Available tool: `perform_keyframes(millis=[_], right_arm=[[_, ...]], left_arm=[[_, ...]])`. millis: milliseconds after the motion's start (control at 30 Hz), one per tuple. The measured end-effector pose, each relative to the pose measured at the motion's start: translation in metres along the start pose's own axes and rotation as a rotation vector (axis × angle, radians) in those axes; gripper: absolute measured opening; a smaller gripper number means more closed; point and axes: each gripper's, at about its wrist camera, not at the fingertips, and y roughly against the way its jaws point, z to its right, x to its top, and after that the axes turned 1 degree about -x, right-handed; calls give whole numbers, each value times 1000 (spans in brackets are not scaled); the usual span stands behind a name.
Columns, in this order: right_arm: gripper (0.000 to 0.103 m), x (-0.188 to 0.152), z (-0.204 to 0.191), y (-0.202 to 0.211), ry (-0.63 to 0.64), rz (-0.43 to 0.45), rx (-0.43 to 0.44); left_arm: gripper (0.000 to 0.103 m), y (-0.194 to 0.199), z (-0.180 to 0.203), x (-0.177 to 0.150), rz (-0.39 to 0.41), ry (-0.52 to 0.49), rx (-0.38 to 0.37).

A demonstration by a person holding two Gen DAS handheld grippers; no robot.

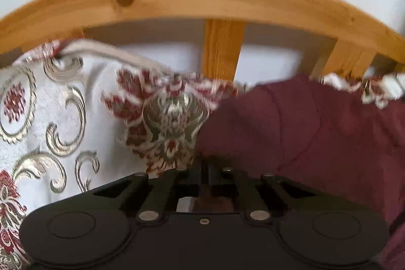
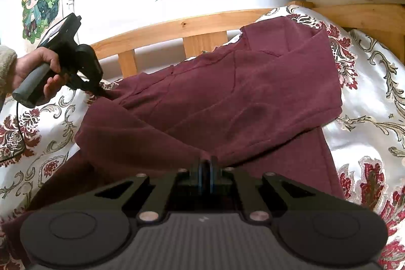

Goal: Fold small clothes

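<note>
The maroon garment lies spread on the patterned bedspread, its long axis running from lower left to upper right of the right wrist view. The right hand-held gripper, bottom centre, is clenched on its near fold. The left hand-held gripper, at the left, pinches the garment's far-left edge, tilted downward in a person's hand.
</note>
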Motion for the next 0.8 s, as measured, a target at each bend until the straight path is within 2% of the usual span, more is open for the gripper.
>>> perform_keyframes(millis=[133,200,267,300,333,367,433,467,500,533,633,800], right_arm=[[7,3,3,13,0,43,-46],[7,2,7,15,-9,42,-62],[7,-2,11,13,-20,10,-73],[7,-4,13,11,-32,-6,-70],[7,-7,16,11,-49,-14,-65],[7,-8,18,11,-67,-20,-56],[8,-9,21,12,-81,-19,-43],[11,-9,21,14,-82,-15,-46],[16,-10,22,15,-83,-11,-50],[23,-11,23,16,-88,-9,-53],[34,-13,28,15,-109,-17,-56],[45,-12,27,14,-108,-25,-78]], left_arm=[[3,16,19,3,104,-14,23],[4,16,33,2,119,-54,43],[6,11,45,1,101,-94,50],[12,9,48,0,90,-103,56],[22,7,50,-1,82,-111,52],[26,8,51,-3,90,-117,48],[48,15,51,-9,136,-146,42],[55,20,50,-12,158,-160,39],[67,24,48,-16,184,-170,36],[72,30,45,-21,210,-171,32],[72,41,33,-37,223,-167,10],[71,27,12,-61,156,-115,93]])
